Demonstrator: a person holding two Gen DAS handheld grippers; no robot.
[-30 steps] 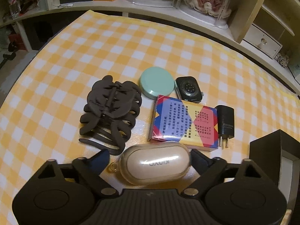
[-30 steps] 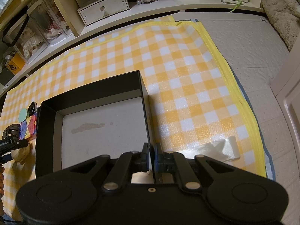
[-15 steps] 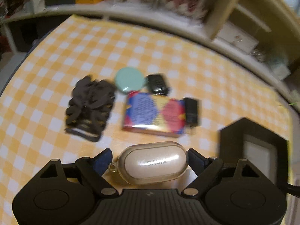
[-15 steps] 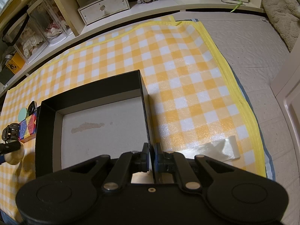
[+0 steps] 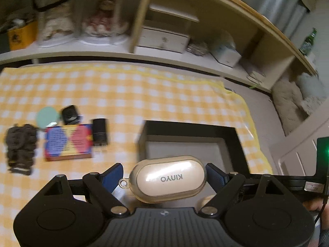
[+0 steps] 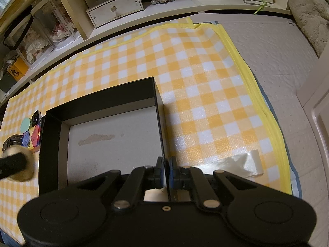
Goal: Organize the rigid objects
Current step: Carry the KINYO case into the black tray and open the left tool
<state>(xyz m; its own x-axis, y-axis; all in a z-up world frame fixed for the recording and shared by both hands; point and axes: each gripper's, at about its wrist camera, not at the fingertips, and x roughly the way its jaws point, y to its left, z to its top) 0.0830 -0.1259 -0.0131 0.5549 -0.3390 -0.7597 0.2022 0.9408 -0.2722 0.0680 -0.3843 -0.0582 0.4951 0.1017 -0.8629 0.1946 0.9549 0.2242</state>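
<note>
My left gripper (image 5: 164,175) is shut on a beige earbud case (image 5: 167,180) marked KINYO, held above the near rim of the black box (image 5: 232,138). In the right wrist view the case (image 6: 19,164) hangs just left of the box (image 6: 51,144). My right gripper (image 6: 167,164) is shut on the box's right wall. On the cloth left of the box lie a colourful card box (image 5: 67,142), a black charger (image 5: 100,131), a smartwatch (image 5: 70,114), a mint round case (image 5: 47,116) and a dark hair claw (image 5: 20,144).
A yellow checked cloth (image 6: 195,72) covers the surface. Shelves with a small white drawer unit (image 6: 115,8) and display cases run along the far side. A clear plastic wrapper (image 6: 232,164) lies right of my right gripper. A fluffy cushion (image 6: 308,14) sits far right.
My left gripper has lifted the earbud case off the cloth and swung it right, from beside the card box to the black box's edge. The right gripper has not moved.
</note>
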